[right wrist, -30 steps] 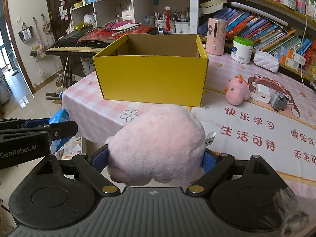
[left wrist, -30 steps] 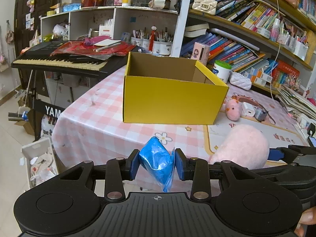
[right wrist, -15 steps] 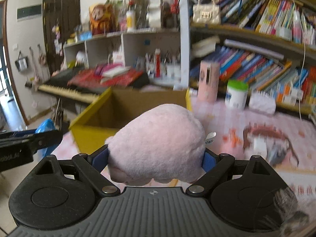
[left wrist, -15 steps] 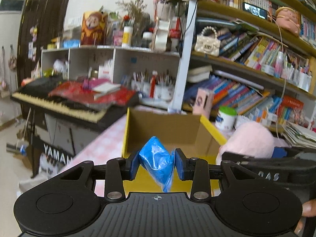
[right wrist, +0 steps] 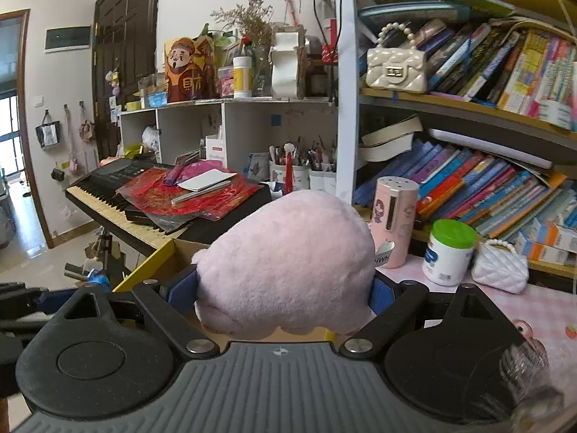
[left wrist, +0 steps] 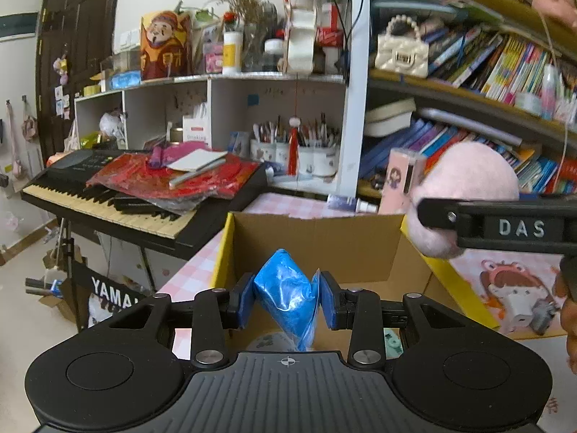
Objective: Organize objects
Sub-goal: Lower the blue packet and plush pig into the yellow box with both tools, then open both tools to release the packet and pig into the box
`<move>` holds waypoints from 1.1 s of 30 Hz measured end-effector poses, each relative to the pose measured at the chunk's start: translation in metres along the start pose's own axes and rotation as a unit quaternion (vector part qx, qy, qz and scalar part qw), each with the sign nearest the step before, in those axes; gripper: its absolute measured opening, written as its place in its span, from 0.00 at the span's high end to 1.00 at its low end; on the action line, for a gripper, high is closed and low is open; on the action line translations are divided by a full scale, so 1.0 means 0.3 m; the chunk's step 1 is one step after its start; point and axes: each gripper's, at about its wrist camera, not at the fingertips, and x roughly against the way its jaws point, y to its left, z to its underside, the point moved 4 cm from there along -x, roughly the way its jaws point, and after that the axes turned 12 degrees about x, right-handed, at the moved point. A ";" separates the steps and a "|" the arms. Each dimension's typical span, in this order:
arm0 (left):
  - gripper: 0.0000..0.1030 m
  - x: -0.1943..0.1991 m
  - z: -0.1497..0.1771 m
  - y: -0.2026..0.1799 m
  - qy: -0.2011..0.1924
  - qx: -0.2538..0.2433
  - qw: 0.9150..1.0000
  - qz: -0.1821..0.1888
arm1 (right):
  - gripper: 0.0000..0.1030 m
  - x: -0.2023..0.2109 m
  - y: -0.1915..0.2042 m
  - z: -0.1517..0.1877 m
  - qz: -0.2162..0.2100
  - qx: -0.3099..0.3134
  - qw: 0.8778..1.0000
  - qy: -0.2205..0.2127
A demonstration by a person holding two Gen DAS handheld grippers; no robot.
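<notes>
- While held above the open yellow cardboard box (left wrist: 317,249), left tool (left wrist: 286,301) clamped on a crumpled blue plastic bag (left wrist: 285,296), blue pads (left wrist: 245,301) pressing it from both sides, loose tail of the bag hanging below the pads.
- Right tool (right wrist: 285,294) closed around a pink plush toy (right wrist: 288,263), pads sunk into the fur on either side; white sewn tag (right wrist: 382,254) sticking out at the toy's right.
- In the left wrist view, same pink plush toy (left wrist: 465,195) up at the right, over the box's right wall, with the right tool's black finger marked "DAS" across it.
- Box standing near the left edge of the table (left wrist: 191,278), which wears a pink checked cloth; brown inside, yellow outside; something pale and round lying on its floor, too hidden to identify.
- Beyond the box, toward the table's far edge: a pink canister (right wrist: 395,220) upright, a white tub with a green lid (right wrist: 449,252) just right of it, a small white quilted purse (right wrist: 499,265) further right.
- Cartoon-printed mat (left wrist: 512,288) on the table right of the box.
- Left of the table, a black keyboard (left wrist: 108,198) piled with red packets and a white notebook.
- Behind, bookshelves (right wrist: 468,180) crammed with books, a cream pearl-handled handbag (right wrist: 396,66) on the upper shelf.
</notes>
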 end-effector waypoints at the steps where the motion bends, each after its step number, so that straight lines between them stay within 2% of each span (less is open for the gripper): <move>1: 0.65 -0.020 0.003 -0.006 0.005 -0.003 1.000 -0.003 | 0.12 -0.024 -0.004 -0.002 -0.005 0.001 1.000 0.003; 12: 0.65 -0.184 0.092 -0.055 0.087 -0.041 0.995 -0.027 | 0.12 -0.272 0.019 0.022 -0.063 0.049 0.995 0.065; 18: 0.64 -0.209 0.103 -0.060 0.102 -0.034 0.994 -0.033 | 0.12 -0.383 0.057 0.059 -0.105 0.072 0.984 0.124; 24: 0.62 -0.220 0.106 -0.054 0.111 -0.021 0.993 -0.036 | 0.11 -0.439 0.096 0.090 -0.149 0.094 0.967 0.184; 28: 0.51 -0.216 0.107 -0.049 0.108 -0.017 0.993 -0.046 | 0.11 -0.448 0.105 0.101 -0.159 0.096 0.961 0.205; 33: 0.39 -0.200 0.104 -0.054 0.102 -0.018 0.994 -0.042 | 0.10 -0.444 0.111 0.102 -0.160 0.099 0.960 0.205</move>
